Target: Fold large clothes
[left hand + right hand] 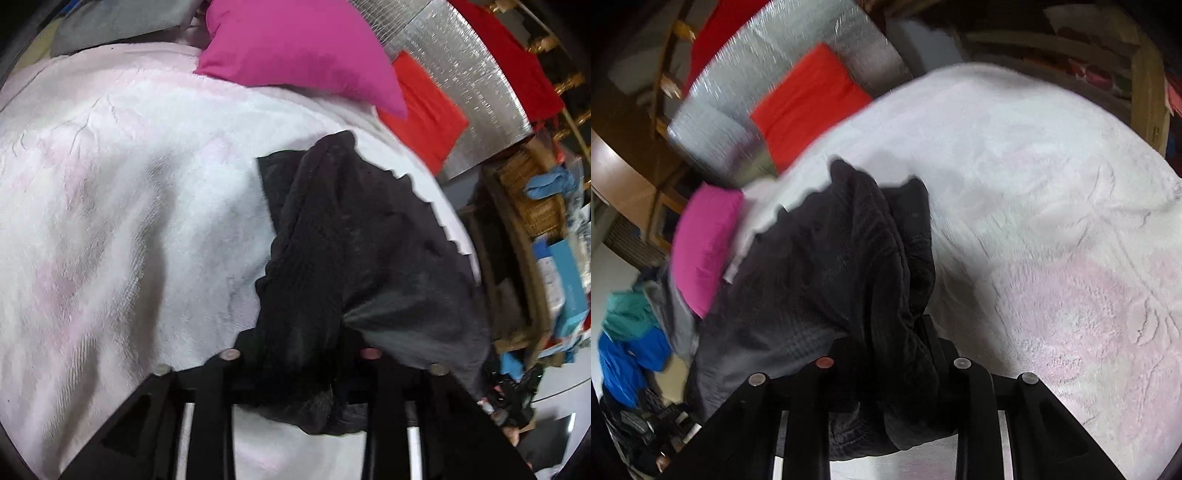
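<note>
Both my left fingers [299, 354] and right fingers [892, 363] clamp bunched black garment [354, 236]; uneven wads between them could slip and sag onto the bed [110, 206].

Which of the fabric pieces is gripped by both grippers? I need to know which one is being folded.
The black garment: it is bunched between the fingers of the left gripper and right gripper. The pink cushion and red cloth lie untouched beyond it.

Both grippers angle downward. The left gripper [299, 354] has its jaws clamped on a bunch of the black garment [351, 229], and the right gripper [894, 362] is pinching it too.
</note>
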